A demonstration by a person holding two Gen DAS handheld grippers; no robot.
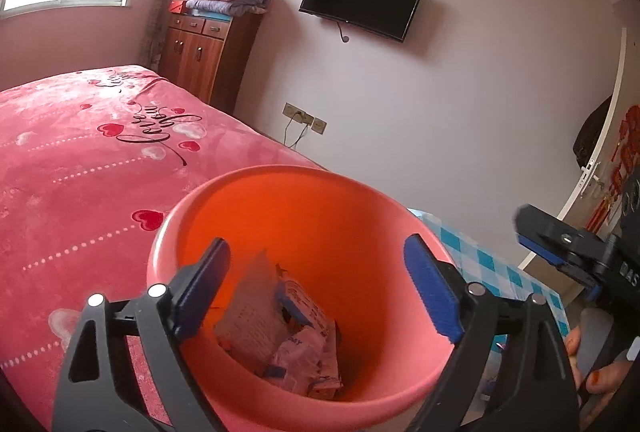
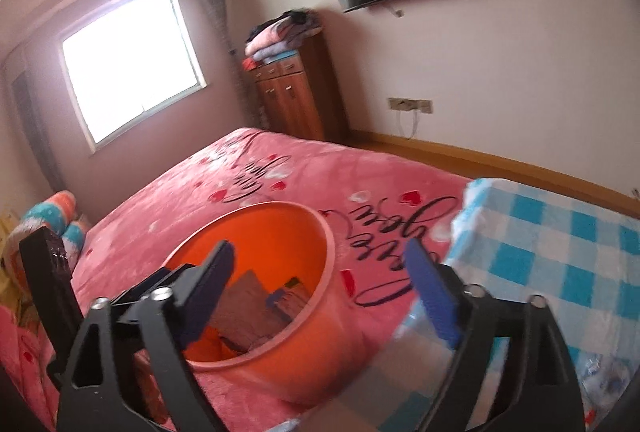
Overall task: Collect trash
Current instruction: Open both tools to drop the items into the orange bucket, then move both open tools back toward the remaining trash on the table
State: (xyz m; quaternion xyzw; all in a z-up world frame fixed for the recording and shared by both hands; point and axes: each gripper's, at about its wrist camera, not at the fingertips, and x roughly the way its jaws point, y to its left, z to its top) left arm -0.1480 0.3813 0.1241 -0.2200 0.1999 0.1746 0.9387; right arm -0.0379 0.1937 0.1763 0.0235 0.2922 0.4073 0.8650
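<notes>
Left gripper (image 1: 316,284) view alone shows bucket (image 1: 256,192) trash (image 1: 280,336) clearly.

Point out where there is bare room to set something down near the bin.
Free: the pink heart-print bedspread between the round orange plastic bin and the wooden cabinet. Crowded: the bin's bottom, filled with crumpled paper wrappers; the blue checked cloth borders it opposite.
</notes>
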